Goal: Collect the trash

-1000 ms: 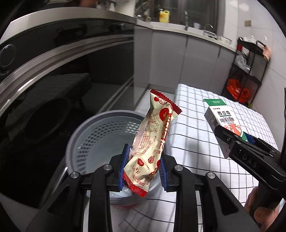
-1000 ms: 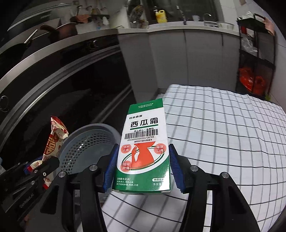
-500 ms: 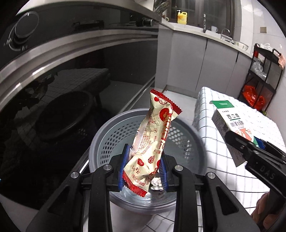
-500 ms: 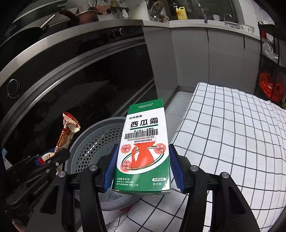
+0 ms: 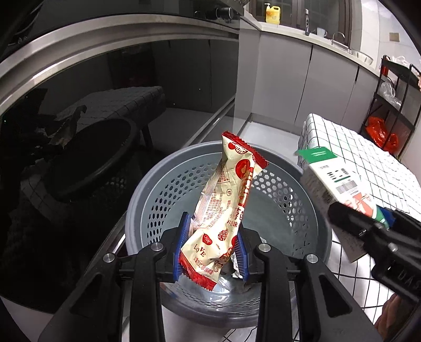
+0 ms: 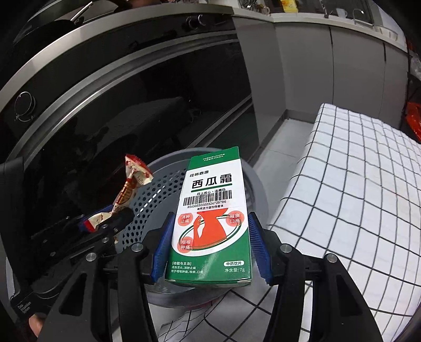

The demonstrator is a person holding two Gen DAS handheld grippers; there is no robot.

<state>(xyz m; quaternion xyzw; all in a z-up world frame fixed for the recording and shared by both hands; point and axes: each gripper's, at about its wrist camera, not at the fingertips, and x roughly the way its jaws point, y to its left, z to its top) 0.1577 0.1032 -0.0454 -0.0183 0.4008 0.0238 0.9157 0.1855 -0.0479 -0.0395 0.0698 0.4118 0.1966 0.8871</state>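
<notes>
1. The left gripper (image 5: pixel 210 254) is pinching a cream-and-red snack wrapper (image 5: pixel 226 207) between its blue-padded jaws, gripping the lower end so the wrapper is standing up and leaning toward 1 o'clock.
2. The wrapper is hanging directly above the grey perforated bin (image 5: pixel 158 207), whose open mouth is filling the middle of the left wrist view.
3. Something crumpled and silvery (image 5: pixel 238 272) is lying at the bottom of the bin, just beside the wrapper's lower end.
4. The right gripper (image 6: pixel 209 251) is clamping a green-and-white carton (image 6: pixel 210 218) by its two long sides, the jaws pressing in on it, printed face up.
5. The carton is hovering over the bin's rim (image 6: pixel 256 184); from the left wrist view it is sitting at 3 o'clock, over the bin's right edge.
6. A white checked cloth (image 6: pixel 355 179) is covering the worktop at 3 o'clock of the bin.
7. A dark glossy appliance front (image 6: pixel 118 110) is standing at 10 o'clock behind the bin.
8. A yellow bottle (image 5: pixel 271 13) is resting on the far counter at 12 o'clock.
</notes>
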